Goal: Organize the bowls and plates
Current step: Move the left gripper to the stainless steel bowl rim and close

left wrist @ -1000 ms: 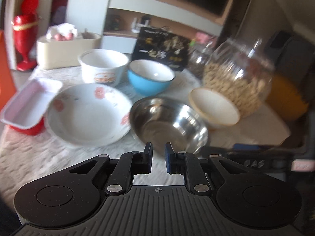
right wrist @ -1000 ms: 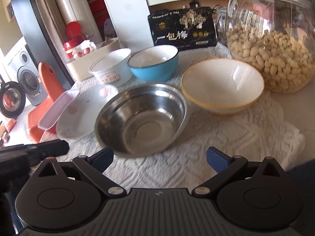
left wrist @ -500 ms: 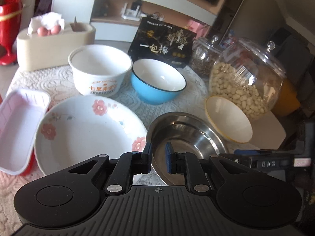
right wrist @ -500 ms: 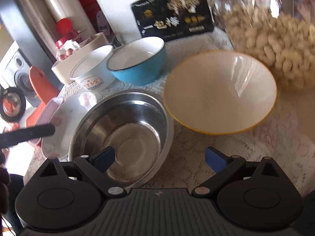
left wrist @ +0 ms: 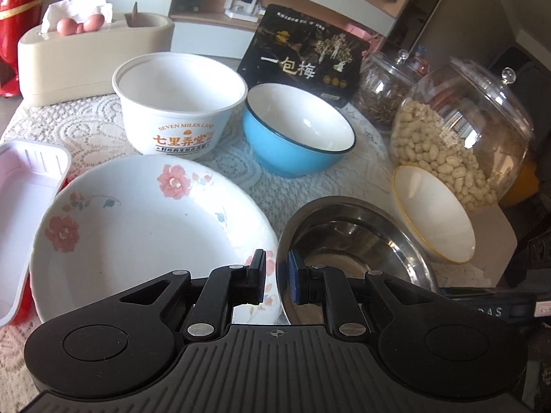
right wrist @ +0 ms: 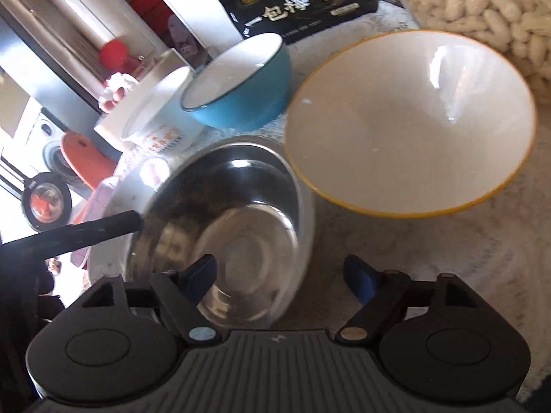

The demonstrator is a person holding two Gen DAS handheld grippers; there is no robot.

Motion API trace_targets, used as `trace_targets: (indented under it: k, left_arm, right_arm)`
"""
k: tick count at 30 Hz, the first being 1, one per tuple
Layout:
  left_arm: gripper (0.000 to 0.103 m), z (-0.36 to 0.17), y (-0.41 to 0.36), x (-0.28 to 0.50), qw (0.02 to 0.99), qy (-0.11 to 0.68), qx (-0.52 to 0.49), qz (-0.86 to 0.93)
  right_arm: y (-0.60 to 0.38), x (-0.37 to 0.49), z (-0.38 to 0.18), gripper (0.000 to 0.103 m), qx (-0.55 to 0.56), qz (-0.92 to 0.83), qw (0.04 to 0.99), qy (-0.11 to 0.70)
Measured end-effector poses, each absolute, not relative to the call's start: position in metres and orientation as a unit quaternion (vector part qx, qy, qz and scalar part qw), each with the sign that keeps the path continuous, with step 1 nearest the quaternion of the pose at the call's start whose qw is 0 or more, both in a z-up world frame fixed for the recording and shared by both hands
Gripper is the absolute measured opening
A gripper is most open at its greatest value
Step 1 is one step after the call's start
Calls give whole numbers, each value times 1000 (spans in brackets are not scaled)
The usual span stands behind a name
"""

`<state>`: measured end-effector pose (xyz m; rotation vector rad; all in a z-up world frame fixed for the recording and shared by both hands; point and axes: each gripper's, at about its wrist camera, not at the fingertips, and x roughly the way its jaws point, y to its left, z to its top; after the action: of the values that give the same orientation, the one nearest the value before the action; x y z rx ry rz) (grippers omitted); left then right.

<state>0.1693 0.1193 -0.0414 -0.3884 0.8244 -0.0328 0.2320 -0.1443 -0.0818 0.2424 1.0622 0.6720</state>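
A steel bowl [left wrist: 361, 241] sits near the table's front, between a floral plate [left wrist: 137, 227] on its left and a yellow-rimmed white bowl [left wrist: 430, 213] on its right. My left gripper [left wrist: 277, 277] is shut and holds nothing; its tips hang at the steel bowl's left rim, where that rim meets the plate. My right gripper [right wrist: 279, 278] is closing over the steel bowl [right wrist: 248, 213]. The bowl's right rim lies between its jaws, one finger inside and one outside, and the pads are not touching it. Farther back stand a blue bowl [left wrist: 303, 130] and a white paper bowl [left wrist: 179, 103].
A glass jar of peanuts [left wrist: 465, 130] and a smaller jar [left wrist: 382, 86] crowd the right side. A black box [left wrist: 303, 55] leans at the back, next to a beige tissue holder [left wrist: 86, 58]. A pink tray [left wrist: 24, 206] lies at the left edge.
Both grippers came forward and down toward the steel bowl. The right jaws narrowed around its right rim. The left gripper stayed shut and reached the bowl's left rim.
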Motion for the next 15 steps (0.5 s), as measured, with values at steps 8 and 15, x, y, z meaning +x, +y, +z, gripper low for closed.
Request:
trace_targets:
  k: [8,15]
  left_arm:
    - [32,-34,97,149,893,405,-191,-51]
    - [26,-51,85,117,874,427,-227,-43]
  right_arm:
    - [-141,210,-72,75,82,344,791,499]
    - [-165,178,-68,77,61,364,781,503]
